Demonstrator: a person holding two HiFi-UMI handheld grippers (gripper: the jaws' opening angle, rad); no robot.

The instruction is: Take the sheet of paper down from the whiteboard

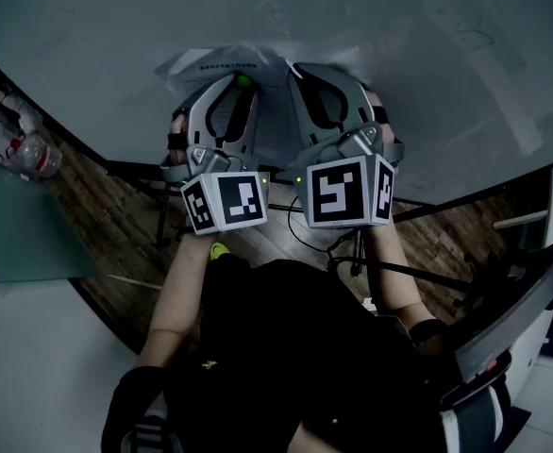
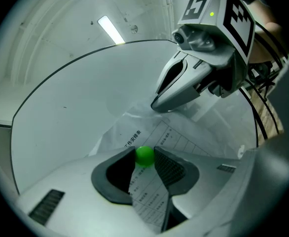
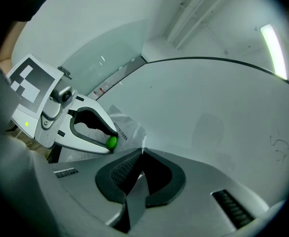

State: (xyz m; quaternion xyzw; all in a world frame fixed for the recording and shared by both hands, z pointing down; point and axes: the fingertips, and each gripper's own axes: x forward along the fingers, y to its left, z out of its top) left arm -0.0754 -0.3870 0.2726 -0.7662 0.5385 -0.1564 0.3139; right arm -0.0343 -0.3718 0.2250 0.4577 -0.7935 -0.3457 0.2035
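A printed sheet of paper (image 1: 218, 62) lies crumpled against the whiteboard (image 1: 399, 36). A small round green magnet (image 2: 144, 155) sits on it. My left gripper (image 2: 145, 156) is shut on that magnet, with the sheet (image 2: 181, 138) running down between its jaws. To its right, my right gripper (image 3: 141, 153) is shut on the sheet's upper edge, and a strip of paper (image 3: 137, 194) shows between its pads. In the head view the left gripper (image 1: 243, 81) and right gripper (image 1: 293, 68) stand side by side at the board. The left gripper (image 3: 111, 142) also appears in the right gripper view, and the right gripper (image 2: 155, 104) in the left gripper view.
A plastic bottle (image 1: 37, 156) lies at the left by the board's lower edge. Below the board are a wooden floor (image 1: 116, 243), dark stand bars and cables (image 1: 347, 243). A chair or frame (image 1: 517, 328) stands at the right. A ceiling light (image 2: 110, 28) glows overhead.
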